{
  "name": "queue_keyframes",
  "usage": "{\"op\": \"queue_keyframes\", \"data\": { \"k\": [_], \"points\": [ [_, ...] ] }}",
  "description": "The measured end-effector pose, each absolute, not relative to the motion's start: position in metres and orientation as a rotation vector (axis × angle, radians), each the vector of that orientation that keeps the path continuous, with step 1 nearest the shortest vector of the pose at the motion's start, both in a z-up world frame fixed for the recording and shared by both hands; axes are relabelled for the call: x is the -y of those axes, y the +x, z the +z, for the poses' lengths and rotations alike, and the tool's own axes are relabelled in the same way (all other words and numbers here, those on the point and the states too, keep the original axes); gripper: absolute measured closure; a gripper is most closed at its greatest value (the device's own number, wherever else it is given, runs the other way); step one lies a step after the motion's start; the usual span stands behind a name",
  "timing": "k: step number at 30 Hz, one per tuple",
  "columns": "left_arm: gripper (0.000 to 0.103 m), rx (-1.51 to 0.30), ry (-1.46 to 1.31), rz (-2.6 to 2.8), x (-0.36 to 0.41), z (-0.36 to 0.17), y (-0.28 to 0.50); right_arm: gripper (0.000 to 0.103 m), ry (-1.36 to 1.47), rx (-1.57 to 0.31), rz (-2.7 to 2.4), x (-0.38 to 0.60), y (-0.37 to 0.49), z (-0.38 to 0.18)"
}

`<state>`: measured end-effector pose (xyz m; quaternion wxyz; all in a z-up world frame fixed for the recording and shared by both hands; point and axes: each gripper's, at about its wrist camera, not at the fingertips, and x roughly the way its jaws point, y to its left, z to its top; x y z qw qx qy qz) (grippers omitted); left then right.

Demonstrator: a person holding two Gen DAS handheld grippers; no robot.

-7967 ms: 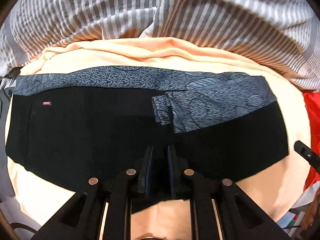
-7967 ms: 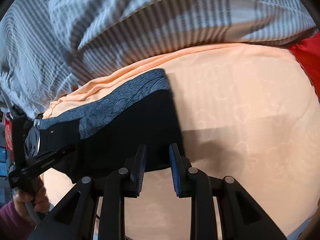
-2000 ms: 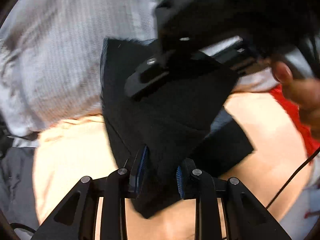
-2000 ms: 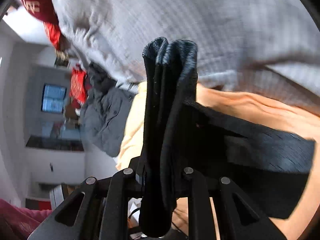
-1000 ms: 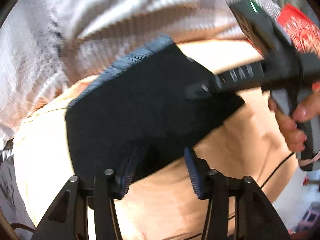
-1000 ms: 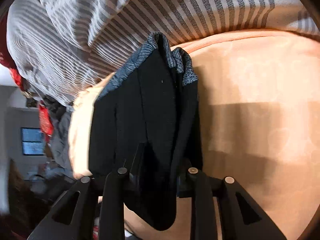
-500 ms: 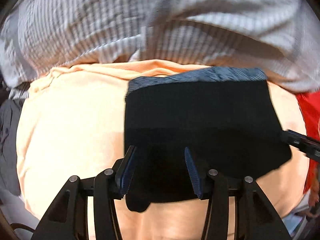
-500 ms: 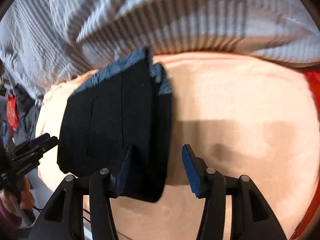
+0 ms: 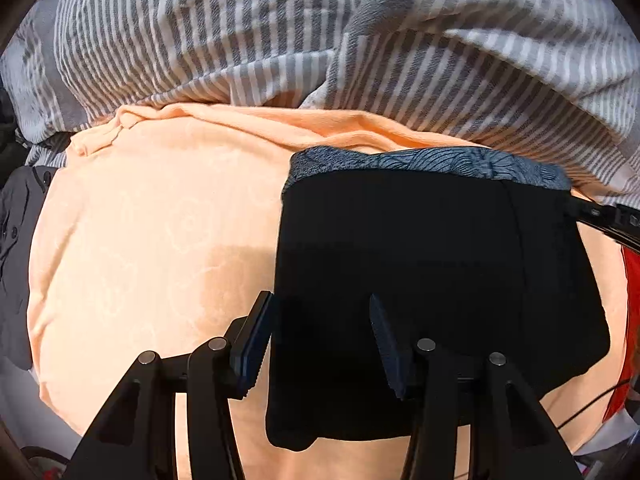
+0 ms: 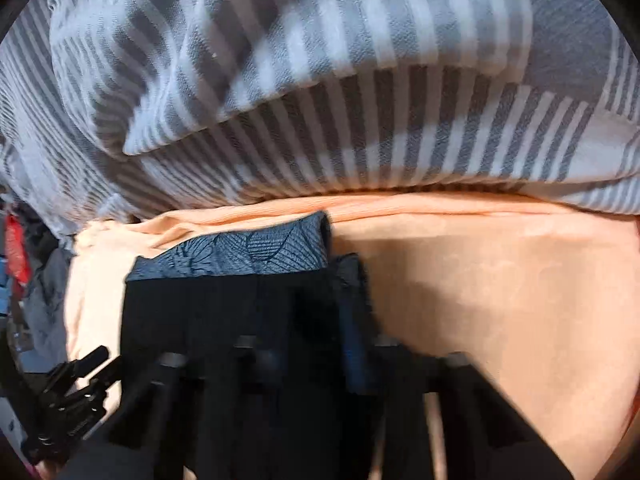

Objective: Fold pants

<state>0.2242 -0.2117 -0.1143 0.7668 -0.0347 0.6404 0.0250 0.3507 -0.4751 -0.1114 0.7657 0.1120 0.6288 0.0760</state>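
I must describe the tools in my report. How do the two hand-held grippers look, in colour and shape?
The left gripper has matte black angular arms with round silver rivets, and two flat fingers faced with ribbed dark blue pads. The right gripper is blurred but appears to be the same black build, with a blue pad.

Warm light, fisheye warp, motion blur

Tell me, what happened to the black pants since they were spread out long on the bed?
The pants went from one long flat strip to a small folded bundle: both grippers lifted them, doubled them over and laid them back down. The left gripper has let go and its jaws stand open above them. The right gripper is blurred; its jaws are closing at the bundle's edge. The peach sheet and striped blanket stayed put.
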Motion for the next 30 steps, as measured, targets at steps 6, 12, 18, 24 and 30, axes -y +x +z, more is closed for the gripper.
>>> {"op": "queue_keyframes", "data": {
  "k": [6,12,18,24,30],
  "points": [
    [0.053,-1.411,-0.089,0.043,0.211,-0.121,0.222,0.103,0.074,-1.456,0.104,0.485,0.320,-0.125],
    [0.044,-1.407,-0.027,0.029,0.222,-0.134,0.217,0.100,0.285,-1.462,0.117,0.510,0.288,-0.116],
    [0.044,-1.407,-0.018,0.029,0.222,-0.136,0.214,0.063,0.382,-1.391,0.109,0.521,0.269,-0.087],
    [0.044,-1.397,-0.001,0.026,0.228,-0.139,0.213,0.062,0.488,-1.374,0.156,0.532,0.258,-0.079],
    [0.044,-1.408,-0.005,0.024,0.230,-0.140,0.213,0.079,0.386,-1.488,0.209,0.492,0.255,-0.106]
  ]
}}
